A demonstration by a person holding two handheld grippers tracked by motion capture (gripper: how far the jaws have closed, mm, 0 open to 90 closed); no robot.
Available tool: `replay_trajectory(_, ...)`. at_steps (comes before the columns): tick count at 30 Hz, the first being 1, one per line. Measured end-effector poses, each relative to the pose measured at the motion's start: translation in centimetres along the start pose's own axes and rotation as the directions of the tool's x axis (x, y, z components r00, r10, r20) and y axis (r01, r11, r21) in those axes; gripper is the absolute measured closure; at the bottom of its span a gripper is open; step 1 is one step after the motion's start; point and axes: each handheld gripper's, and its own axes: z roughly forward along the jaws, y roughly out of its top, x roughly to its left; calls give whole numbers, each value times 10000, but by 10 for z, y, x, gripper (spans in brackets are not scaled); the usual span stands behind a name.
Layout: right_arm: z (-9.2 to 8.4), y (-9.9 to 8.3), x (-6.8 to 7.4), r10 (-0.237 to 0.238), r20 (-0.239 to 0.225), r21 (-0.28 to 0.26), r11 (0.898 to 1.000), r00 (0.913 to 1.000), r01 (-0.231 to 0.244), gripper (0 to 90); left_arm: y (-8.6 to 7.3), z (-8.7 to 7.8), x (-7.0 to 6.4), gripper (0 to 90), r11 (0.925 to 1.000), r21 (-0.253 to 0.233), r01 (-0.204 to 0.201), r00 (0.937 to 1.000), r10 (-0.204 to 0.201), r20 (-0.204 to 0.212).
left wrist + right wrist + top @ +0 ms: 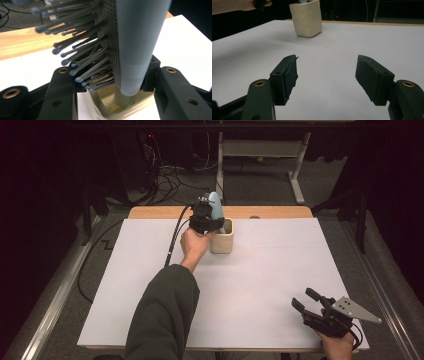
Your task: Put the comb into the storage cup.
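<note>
My left jaws hold the light blue plastic hairbrush upright so its handle drops into the cream square cup near the counter's far edge, while my right jaws wait wide and empty.

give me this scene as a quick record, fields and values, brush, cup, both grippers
work in hand: hairbrush going handle-first into cup
hairbrush: pale blue, upright, bristles toward the left jaw in the left gripper view
cup: beige, squarish, on the white sheet near the far edge
left gripper: shut on the hairbrush, above the cup
right gripper: open, holding nothing, near right corner
table: wooden, under white sheet
</note>
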Motion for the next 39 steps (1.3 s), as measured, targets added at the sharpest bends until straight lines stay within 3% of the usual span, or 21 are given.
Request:
replay_trajectory(10,0,0,1,-15,-78,4,10000,10000,15,344,0,0,-4,526,9998,12,-174,9997,174,-170)
replay_trajectory(22,2,0,0,-41,-91,8,10000,9999,41,344,1,0,2,499,9999,28,-165,9998,165,-139)
replay_trajectory(39,1,0,0,-30,-87,-6,10000,10000,30,344,2,-6,2,358,9979,-74,-644,9952,637,-739)
